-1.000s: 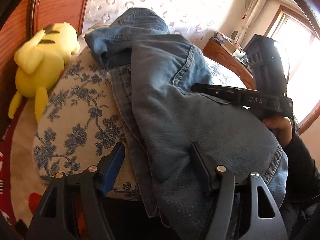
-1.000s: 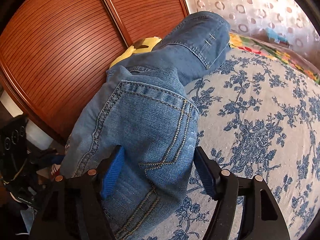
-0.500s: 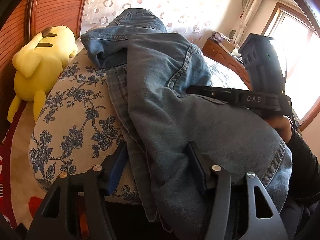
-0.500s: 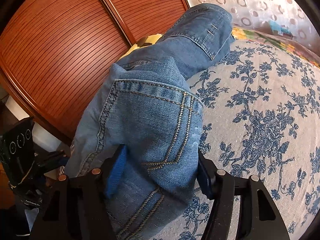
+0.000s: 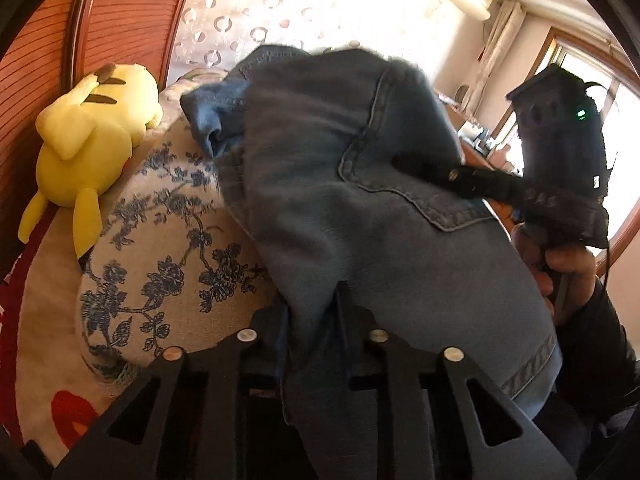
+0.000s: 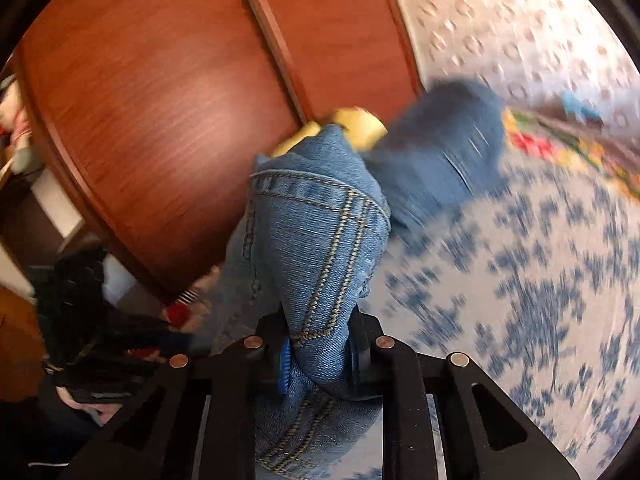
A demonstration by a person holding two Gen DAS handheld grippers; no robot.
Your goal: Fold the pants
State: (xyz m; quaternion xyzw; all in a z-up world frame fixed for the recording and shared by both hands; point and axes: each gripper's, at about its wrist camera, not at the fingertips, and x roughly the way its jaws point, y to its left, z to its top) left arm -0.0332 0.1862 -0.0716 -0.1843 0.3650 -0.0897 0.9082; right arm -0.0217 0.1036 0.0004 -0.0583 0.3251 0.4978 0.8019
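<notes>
Blue jeans [image 5: 360, 208] lie bunched on a bed with a blue floral cover [image 5: 160, 264]. My left gripper [image 5: 312, 328] is shut on a fold of the jeans at the near edge. My right gripper [image 6: 320, 344] is shut on the stitched waist part of the jeans [image 6: 316, 248] and holds it raised off the cover. In the left wrist view the right gripper [image 5: 452, 176] shows at the right, its fingers pinching the denim near a seam. The rest of the jeans [image 6: 440, 152] trails toward the headboard, blurred.
A yellow plush toy [image 5: 88, 136] lies at the bed's far left by the red-brown wooden headboard [image 6: 180, 100]. A patterned white curtain [image 5: 280, 12] hangs behind. A window [image 5: 616, 128] is at the right. The floral cover [image 6: 520, 300] spreads to the right.
Both grippers have closed on the jeans; they were open around the cloth before. The right gripper has lifted its part, and the view is blurred from motion.
</notes>
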